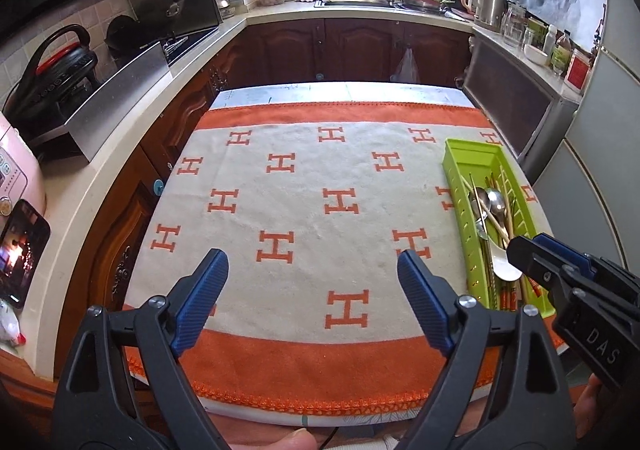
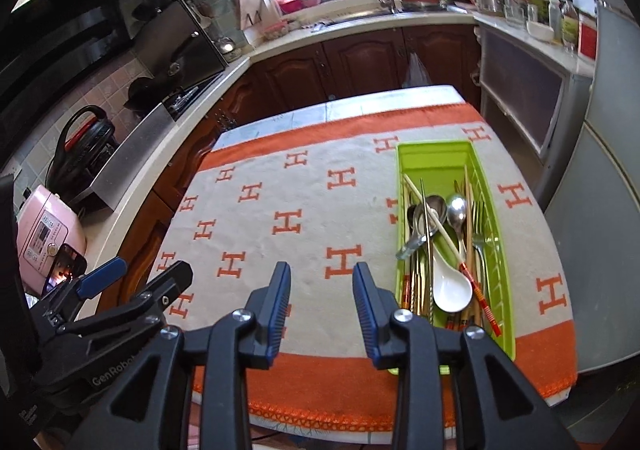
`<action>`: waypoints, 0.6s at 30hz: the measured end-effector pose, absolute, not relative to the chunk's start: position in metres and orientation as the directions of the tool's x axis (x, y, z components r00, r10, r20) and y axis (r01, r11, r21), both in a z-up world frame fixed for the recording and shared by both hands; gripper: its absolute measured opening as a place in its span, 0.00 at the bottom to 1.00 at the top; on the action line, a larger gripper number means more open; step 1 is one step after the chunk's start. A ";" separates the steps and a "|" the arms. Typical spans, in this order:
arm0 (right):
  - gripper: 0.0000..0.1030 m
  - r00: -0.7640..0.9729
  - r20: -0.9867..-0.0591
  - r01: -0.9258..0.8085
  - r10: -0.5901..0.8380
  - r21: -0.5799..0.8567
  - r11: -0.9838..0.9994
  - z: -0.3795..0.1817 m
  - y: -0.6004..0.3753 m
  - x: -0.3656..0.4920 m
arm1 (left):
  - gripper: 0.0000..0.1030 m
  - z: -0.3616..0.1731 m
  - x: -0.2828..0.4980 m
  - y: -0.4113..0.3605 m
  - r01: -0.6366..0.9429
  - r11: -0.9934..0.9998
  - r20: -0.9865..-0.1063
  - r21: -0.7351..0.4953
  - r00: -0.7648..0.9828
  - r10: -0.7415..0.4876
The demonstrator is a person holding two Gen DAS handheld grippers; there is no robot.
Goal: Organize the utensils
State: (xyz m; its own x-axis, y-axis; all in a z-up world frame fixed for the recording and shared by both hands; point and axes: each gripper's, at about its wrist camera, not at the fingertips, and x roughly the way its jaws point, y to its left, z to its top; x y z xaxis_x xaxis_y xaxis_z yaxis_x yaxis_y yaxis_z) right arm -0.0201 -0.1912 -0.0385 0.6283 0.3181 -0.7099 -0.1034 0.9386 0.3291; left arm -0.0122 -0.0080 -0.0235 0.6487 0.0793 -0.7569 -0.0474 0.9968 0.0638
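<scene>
Both claws empty, utensils all piled in the green tray

Left claw [image 1: 312, 286] is spread wide over the H-patterned towel [image 1: 304, 177] on the tabletop, grasping nothing. Right claw [image 2: 322, 298] is parted too, narrower, also empty, just left of the green tray [image 2: 436, 157] near the towel's right edge. In the tray: a white ceramic spoon [image 2: 450, 286], metal spoons [image 2: 456, 209], chopsticks [image 2: 434, 221] and forks [image 2: 480, 234], all jumbled together.

green tray [image 1: 460, 157] near end hidden, utensil handles overlapped
</scene>
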 end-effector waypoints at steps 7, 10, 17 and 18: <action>0.48 0.685 -0.679 -0.100 0.263 0.269 0.958 -0.026 -0.185 -0.032 | 0.83 -0.017 -0.019 -0.007 -0.055 0.998 -0.761 0.028 0.646 0.057; 0.48 0.683 -0.684 -0.094 0.256 0.265 0.960 -0.029 -0.184 -0.034 | 0.83 -0.020 -0.019 -0.007 -0.063 0.998 -0.768 0.001 0.640 0.041; 0.48 0.675 -0.692 -0.078 0.256 0.278 0.957 -0.032 -0.186 -0.035 | 0.83 -0.025 -0.017 -0.010 -0.063 0.998 -0.774 0.015 0.631 0.051; 0.48 0.675 -0.692 -0.077 0.256 0.279 0.957 -0.033 -0.186 -0.036 | 0.83 -0.025 -0.017 -0.011 -0.061 0.998 -0.773 0.018 0.632 0.052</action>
State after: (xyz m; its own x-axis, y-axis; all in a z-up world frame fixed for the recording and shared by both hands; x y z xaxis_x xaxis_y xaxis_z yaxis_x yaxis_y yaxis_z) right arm -0.0355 -0.1863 -0.0328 0.6753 0.2558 -0.6917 -0.0767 0.9572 0.2791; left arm -0.0172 -0.0114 -0.0247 0.6320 0.0525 -0.7732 -0.0606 0.9980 0.0182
